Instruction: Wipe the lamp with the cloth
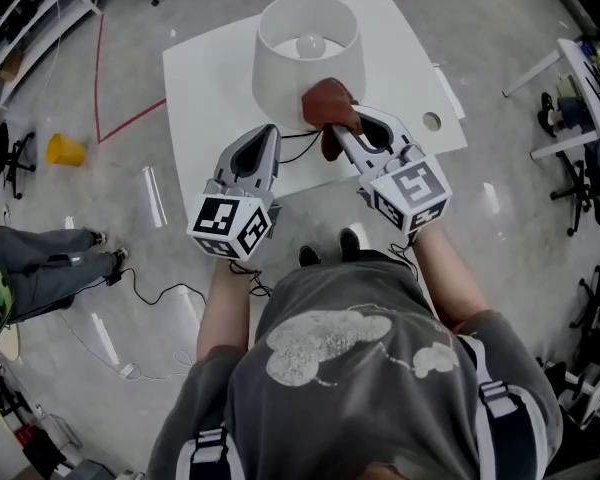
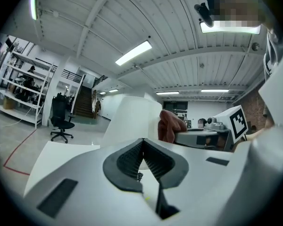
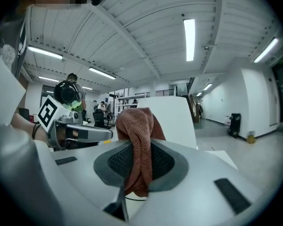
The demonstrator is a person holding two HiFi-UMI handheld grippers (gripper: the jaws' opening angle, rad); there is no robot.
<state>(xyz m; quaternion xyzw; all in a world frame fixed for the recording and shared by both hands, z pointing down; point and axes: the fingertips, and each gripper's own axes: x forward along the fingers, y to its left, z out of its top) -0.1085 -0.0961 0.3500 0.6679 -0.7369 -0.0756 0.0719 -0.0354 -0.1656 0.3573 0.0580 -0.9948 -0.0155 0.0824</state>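
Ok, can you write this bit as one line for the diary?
right claw: shut on cloth | cloth: at near side of lamp | left claw: shut, empty, beside lamp | lamp: upright on white table

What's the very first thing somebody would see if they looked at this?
Probably the big white lamp standing on the white table, its bulb showing from above. Then the reddish-brown cloth pinched in the right gripper, up at the lamp's near side. The left gripper beside it is shut and empty.

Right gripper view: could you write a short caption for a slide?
The right hand-held gripper clamps a rust-brown cloth in front of the white lamp.
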